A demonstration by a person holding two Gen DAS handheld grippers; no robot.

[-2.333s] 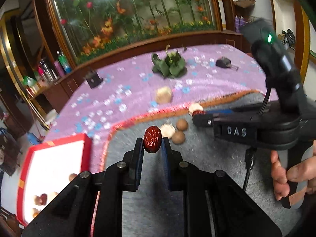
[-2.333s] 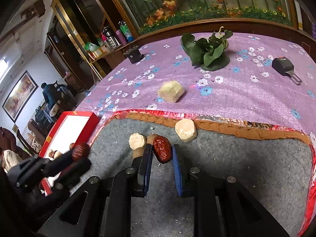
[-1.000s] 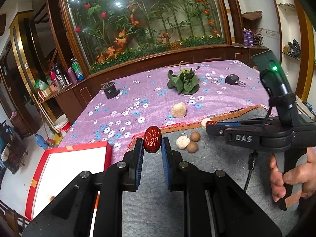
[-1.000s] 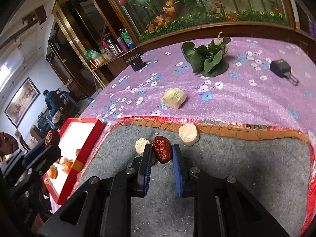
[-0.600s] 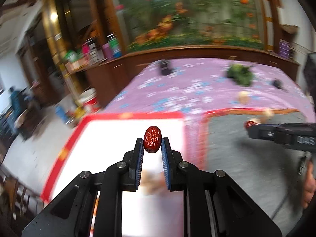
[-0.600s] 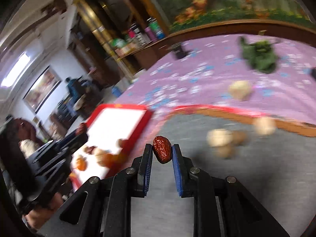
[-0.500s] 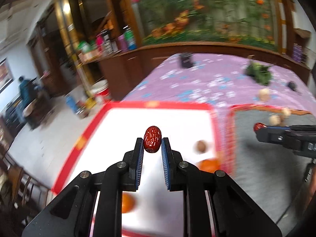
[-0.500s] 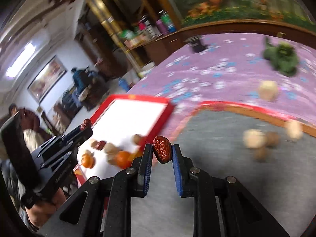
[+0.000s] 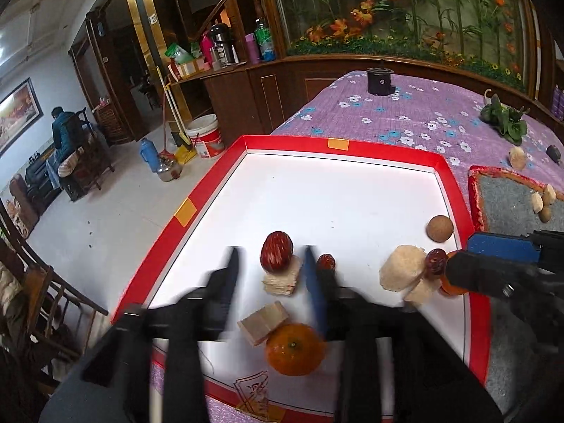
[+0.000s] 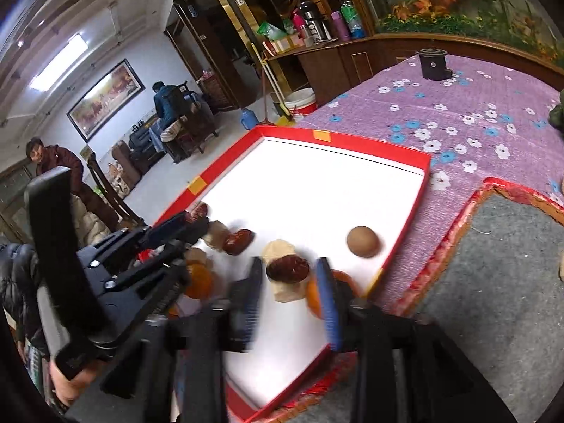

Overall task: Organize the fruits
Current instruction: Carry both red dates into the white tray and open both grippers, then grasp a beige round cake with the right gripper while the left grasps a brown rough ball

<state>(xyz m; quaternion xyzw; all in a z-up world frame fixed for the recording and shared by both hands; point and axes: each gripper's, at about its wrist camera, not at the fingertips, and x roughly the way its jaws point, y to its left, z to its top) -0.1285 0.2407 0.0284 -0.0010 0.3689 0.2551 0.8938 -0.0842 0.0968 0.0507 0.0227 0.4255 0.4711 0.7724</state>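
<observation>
A red-rimmed white tray point(image 9: 349, 149) holds several fruits. My left gripper point(image 9: 269, 264) is open over it, and a red date point(image 9: 276, 251) sits free between its blurred fingers above a pale wafer block point(image 9: 282, 280). My right gripper point(image 10: 289, 278) is open too, and its red date point(image 10: 288, 267) lies loose on a pale lump point(image 10: 287, 290). A mandarin point(image 9: 294, 349), a second date point(image 9: 326, 262), a brown round fruit point(image 9: 439, 227) and pale chunks point(image 9: 402, 271) lie in the tray.
A grey mat with a red fringe point(image 9: 511, 204) lies right of the tray with several pale pieces point(image 9: 541, 202). The purple flowered cloth point(image 9: 405, 120) carries a green plant point(image 9: 504, 123) and a black cup point(image 9: 380, 81). The table edge drops to the floor on the left.
Both grippers swung from the grey mat to over the tray. Both have opened and let go of their red dates, which now sit among the fruits in the tray.
</observation>
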